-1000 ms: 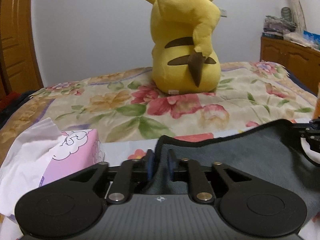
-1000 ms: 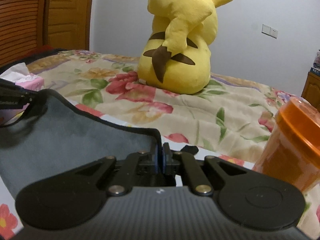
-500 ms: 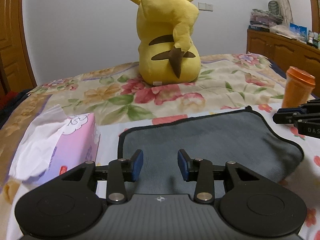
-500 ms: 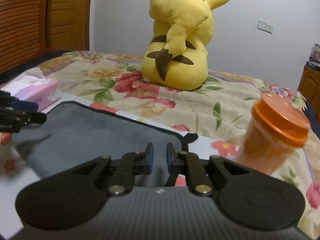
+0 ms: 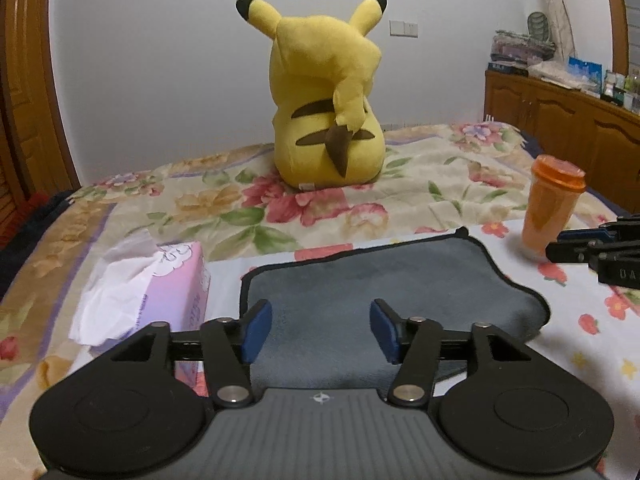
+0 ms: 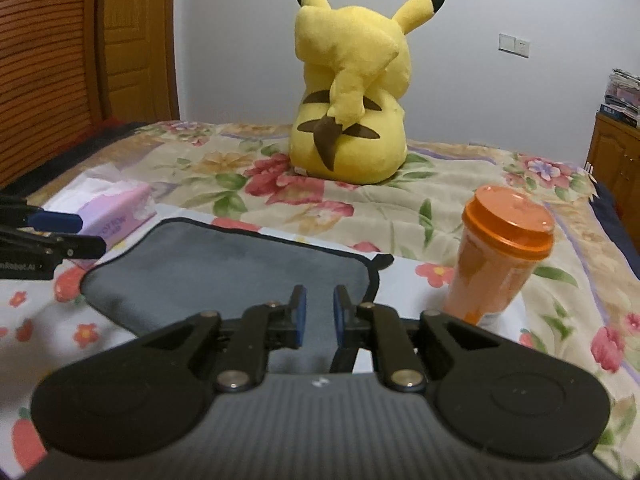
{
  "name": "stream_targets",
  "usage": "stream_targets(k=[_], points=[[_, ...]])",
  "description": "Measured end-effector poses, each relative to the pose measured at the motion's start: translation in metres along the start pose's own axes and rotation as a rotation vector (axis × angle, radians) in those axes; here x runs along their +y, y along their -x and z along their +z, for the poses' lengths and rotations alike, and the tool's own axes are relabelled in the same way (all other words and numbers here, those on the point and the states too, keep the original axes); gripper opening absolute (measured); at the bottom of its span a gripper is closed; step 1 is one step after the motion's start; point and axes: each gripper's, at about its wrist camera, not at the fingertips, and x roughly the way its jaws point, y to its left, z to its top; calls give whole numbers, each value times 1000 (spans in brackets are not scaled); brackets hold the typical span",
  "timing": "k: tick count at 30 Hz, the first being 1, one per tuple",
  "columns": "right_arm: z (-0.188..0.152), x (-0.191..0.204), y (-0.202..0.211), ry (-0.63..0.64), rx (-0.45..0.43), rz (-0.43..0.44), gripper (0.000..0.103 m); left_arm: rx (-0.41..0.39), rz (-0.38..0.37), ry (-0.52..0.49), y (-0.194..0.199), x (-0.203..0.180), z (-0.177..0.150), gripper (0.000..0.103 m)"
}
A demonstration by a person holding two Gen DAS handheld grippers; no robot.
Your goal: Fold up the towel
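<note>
Now, grey towel (image 5: 384, 296) flat on bedspread (image 5: 224, 216), long axis left-right, left tool (image 5: 320, 330) wide apart, right tool (image 6: 319, 314) slightly apart.

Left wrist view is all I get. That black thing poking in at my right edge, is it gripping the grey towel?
Observer: No. The right wrist view shows the right tool from behind: its blue pads stand a little apart with nothing between them, and the grey black-edged towel lies flat beyond.
Operator: How does my own tool look from there?
Observer: The left tool reaches in from the left edge, side-on, its tips in front of the pink tissue box.
</note>
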Motion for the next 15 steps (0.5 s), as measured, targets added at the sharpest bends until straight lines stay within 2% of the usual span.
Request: stream_targets(k=[1, 2, 4, 8, 11, 13, 14, 15], points=[[0, 0, 5, -3, -4, 0, 39, -4, 1, 2, 5, 0, 1, 65], [1, 1, 9, -7, -10, 0, 45, -9, 3, 5, 11, 0, 1, 67], [1, 3, 18, -10, -18, 4, 48, -16, 3, 9, 20, -1, 3, 71], [1, 5, 34, -20, -25, 11, 50, -41, 26, 22, 39, -1, 3, 87], [0, 6, 45, -34, -32, 16, 55, -56, 30, 32, 53, -1, 2, 92], [0, 6, 53, -40, -40, 18, 69, -60, 29, 39, 60, -1, 2, 95], [-1, 6, 57, -43, -45, 19, 72, -63, 31, 39, 64, -2, 2, 97], [0, 6, 60, -46, -48, 18, 80, -66, 32, 36, 68, -3, 1, 99]])
